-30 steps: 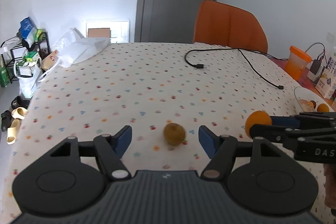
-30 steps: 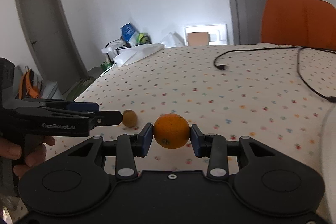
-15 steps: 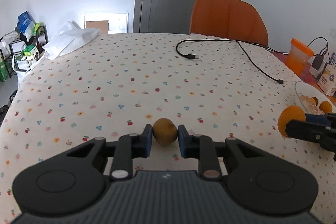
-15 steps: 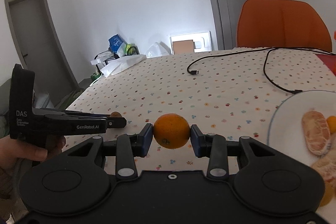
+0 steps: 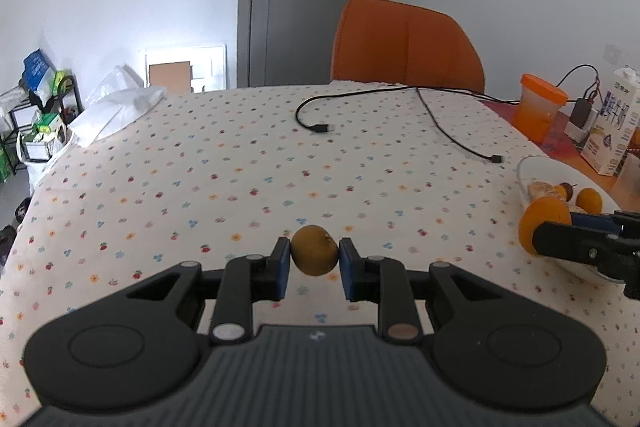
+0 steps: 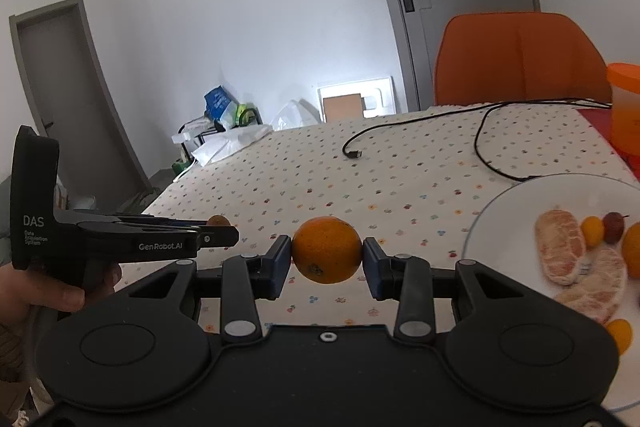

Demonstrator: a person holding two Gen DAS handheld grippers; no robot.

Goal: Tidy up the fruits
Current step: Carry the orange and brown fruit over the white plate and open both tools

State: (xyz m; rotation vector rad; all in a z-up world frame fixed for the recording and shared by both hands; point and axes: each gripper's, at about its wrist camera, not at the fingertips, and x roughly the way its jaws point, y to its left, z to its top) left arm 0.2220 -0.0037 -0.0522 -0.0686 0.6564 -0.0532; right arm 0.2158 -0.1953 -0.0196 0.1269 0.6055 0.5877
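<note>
My left gripper is shut on a small brown kiwi, held just above the dotted tablecloth. My right gripper is shut on an orange, held above the cloth just left of a white plate. The plate holds peeled citrus segments, small oranges and a dark round fruit. In the left wrist view the right gripper with the orange sits at the plate's near edge. In the right wrist view the left gripper is at the left with the kiwi barely showing.
A black USB cable lies across the far half of the table. An orange chair stands behind it. An orange cup and a milk carton stand at the far right. A white plastic bag lies at the far left corner.
My left gripper closed on the kiwi and lifted it slightly. My right gripper carried the orange to the right, up to the plate's edge.
</note>
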